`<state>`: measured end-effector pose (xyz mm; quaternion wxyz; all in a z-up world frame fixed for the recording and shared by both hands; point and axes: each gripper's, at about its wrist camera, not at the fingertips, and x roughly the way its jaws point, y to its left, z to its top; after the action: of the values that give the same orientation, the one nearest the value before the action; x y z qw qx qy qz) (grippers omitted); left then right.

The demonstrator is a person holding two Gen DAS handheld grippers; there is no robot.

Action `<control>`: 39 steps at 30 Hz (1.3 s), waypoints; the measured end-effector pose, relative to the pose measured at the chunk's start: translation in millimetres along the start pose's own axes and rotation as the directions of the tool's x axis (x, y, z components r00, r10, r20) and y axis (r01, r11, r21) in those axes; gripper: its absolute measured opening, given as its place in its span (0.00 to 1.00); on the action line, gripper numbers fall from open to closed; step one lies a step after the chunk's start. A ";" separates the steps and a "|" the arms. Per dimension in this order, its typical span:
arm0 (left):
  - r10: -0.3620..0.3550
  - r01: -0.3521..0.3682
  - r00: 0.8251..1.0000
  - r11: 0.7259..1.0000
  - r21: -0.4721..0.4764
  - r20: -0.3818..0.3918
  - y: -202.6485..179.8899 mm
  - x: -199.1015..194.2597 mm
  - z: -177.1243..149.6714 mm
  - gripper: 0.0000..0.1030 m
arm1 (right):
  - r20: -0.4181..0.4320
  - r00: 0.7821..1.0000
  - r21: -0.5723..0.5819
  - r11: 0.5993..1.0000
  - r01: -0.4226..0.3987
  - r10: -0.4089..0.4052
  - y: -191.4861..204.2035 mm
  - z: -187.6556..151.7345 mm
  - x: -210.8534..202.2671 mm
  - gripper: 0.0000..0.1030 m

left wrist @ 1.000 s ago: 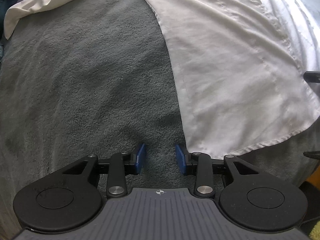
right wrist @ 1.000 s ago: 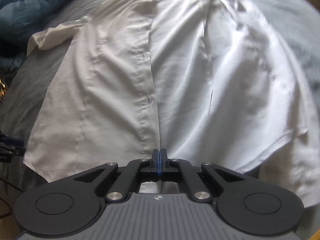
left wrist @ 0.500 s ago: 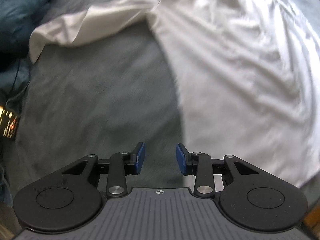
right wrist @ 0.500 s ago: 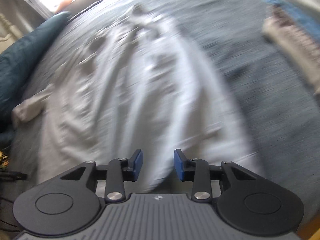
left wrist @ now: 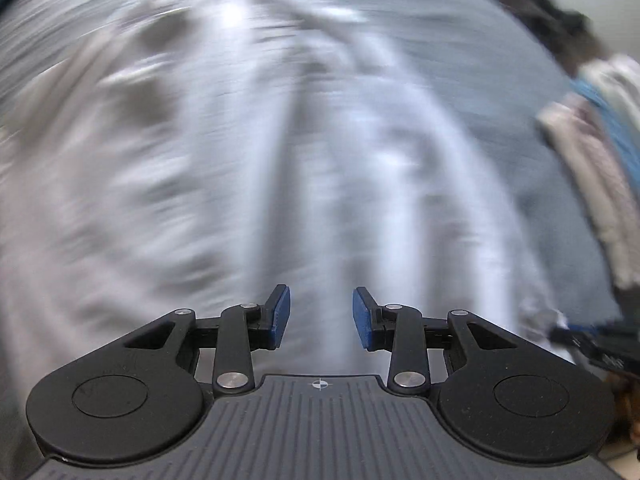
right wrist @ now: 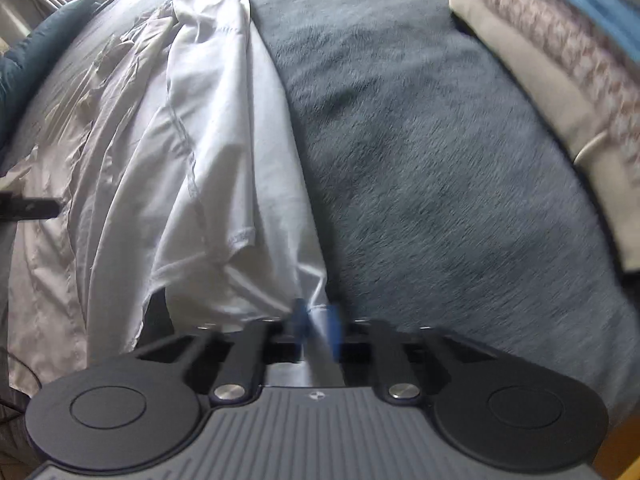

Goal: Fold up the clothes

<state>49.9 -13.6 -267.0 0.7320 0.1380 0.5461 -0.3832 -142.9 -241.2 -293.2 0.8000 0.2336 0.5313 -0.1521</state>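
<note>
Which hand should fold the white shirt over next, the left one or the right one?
Probably the right. The right gripper has its jaws closed on the hem corner of the white shirt, so it can carry that edge across. The left gripper hangs over the shirt with open, empty jaws.

shirt [right wrist: 208,152] spread on bed [right wrist: 420,168], ahead and left of right hand-held gripper [right wrist: 316,328], its edge between the jaws, folded pile [right wrist: 560,80] far right on bed, pillow [right wrist: 36,52] far left, left hand-held gripper [left wrist: 320,316] over shirt
</note>
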 end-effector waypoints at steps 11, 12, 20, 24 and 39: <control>-0.184 0.206 0.976 0.954 0.216 -0.118 -91.9 43.2 14.8 0.33 | 0.318 0.860 -0.336 0.801 0.496 -0.399 0.6 40.9 -13.4 0.06; -0.185 0.210 0.974 0.954 0.215 -0.131 -95.5 46.1 14.0 0.33 | 0.328 0.852 -0.331 0.795 0.508 -0.408 -0.9 43.2 -11.8 0.08; -0.123 0.132 0.988 0.987 0.095 -0.094 -83.5 41.2 4.9 0.33 | 0.395 0.878 -0.199 0.908 0.368 -0.269 -20.3 43.3 -50.4 0.36; -0.113 0.114 0.992 0.994 0.002 -0.059 -62.6 27.3 5.4 0.33 | 0.345 0.934 -0.161 0.975 0.153 -0.089 -26.6 44.7 -63.3 0.38; -0.129 0.121 0.989 0.988 -0.098 -0.072 -21.6 50.3 -6.2 0.33 | 0.082 0.982 0.054 0.983 -0.174 0.169 -6.8 51.2 -3.4 0.02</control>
<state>35.8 -44.9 -310.1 0.6904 0.0839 0.5991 -0.3968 -107.7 -274.4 -274.8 0.8226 0.2967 0.4729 -0.1077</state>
